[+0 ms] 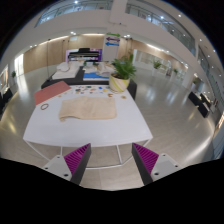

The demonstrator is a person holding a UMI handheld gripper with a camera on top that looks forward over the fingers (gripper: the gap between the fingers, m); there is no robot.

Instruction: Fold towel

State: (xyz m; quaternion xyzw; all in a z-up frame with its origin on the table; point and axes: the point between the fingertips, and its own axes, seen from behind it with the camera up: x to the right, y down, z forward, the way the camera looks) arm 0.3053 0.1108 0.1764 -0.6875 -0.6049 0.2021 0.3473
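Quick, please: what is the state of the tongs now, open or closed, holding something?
Tongs: open, holding nothing; the towel lies on the table beyond them.

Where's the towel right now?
In the gripper view the towel lies flat mid-table, well beyond the open gripper, with a pink sheet to its left and a potted plant beyond it to the right.

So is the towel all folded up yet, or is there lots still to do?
Hard to say how much is done: the beige towel lies flat on the white table, and any fold in it can't be made out. Nothing is in hand: the gripper is open, empty and well short of the towel. Reaching, grabbing an edge and folding are all still left.
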